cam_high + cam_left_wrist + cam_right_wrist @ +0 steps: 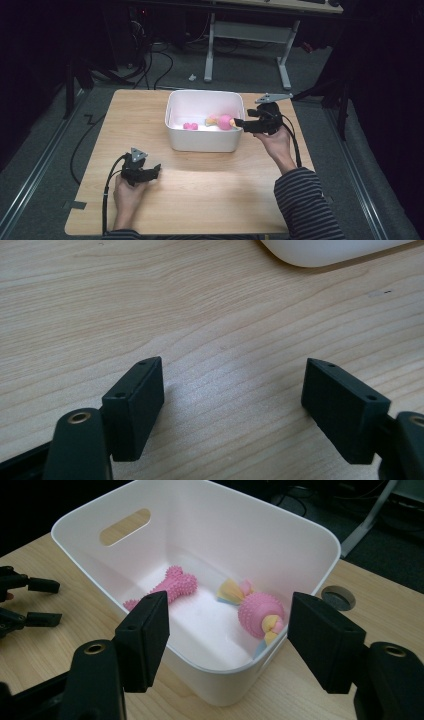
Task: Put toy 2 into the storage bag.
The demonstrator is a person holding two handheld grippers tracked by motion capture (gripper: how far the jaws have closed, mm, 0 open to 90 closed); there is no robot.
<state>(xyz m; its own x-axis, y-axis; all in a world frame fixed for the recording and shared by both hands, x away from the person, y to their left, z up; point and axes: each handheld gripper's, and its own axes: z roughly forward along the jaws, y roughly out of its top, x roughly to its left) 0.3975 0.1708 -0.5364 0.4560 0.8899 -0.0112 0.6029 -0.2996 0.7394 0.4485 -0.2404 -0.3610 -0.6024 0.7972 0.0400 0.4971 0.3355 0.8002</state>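
A white plastic bin (202,141) stands at the back middle of the wooden table (210,200). Inside it lie a pink spiky bone toy (190,126) and a pink ball toy with a pastel rope (223,121). My right gripper (238,123) hovers at the bin's right rim, pointing left toward the ball toy, jaws open and empty. In the right gripper view the bone toy (170,586) and ball toy (260,614) lie on the bin (310,535) floor beyond my right gripper (228,602). My left gripper (157,171) rests near the table's front left, open and empty (232,380).
A round cable hole (338,598) sits in the tabletop just past the bin's corner. The left gripper (56,601) appears far off in the right gripper view. A desk frame (285,60) and cables stand on the floor behind the table.
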